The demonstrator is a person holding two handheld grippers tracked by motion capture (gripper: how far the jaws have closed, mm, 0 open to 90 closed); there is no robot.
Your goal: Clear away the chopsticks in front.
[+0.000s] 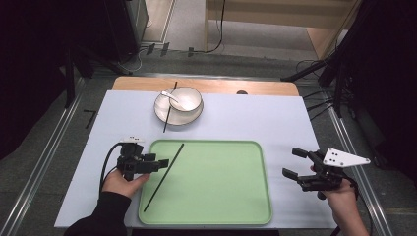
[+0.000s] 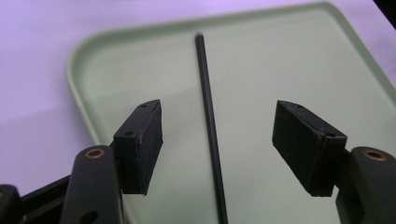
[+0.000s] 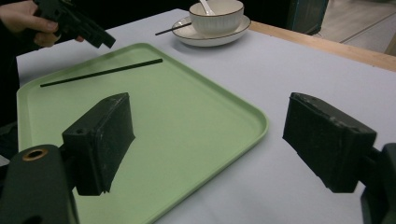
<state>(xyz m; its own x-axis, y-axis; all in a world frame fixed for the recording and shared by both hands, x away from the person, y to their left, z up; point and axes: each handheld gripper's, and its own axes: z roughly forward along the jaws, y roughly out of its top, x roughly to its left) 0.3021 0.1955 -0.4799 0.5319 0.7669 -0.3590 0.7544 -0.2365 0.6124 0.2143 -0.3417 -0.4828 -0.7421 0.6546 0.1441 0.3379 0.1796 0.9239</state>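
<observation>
So the left hand-held gripper (image 1: 158, 162) is sitting at the left edge of the green tray (image 1: 221, 196), jaws spread wide and gripping nothing. The black chopstick (image 1: 164, 176) lies flat in the tray, running diagonally along its left side; in the left gripper view it sits right in the gap between the two pads without touching either. Over on the right, the right hand-held gripper (image 1: 291, 163) hangs above the desk (image 1: 275, 118) just off the tray's right edge, also wide open and empty. Further back there's a white bowl (image 1: 186, 100) on a plate (image 1: 164, 112) with a spoon (image 1: 170, 96) in it, and a second chopstick (image 1: 170, 106) resting across the plate.
</observation>
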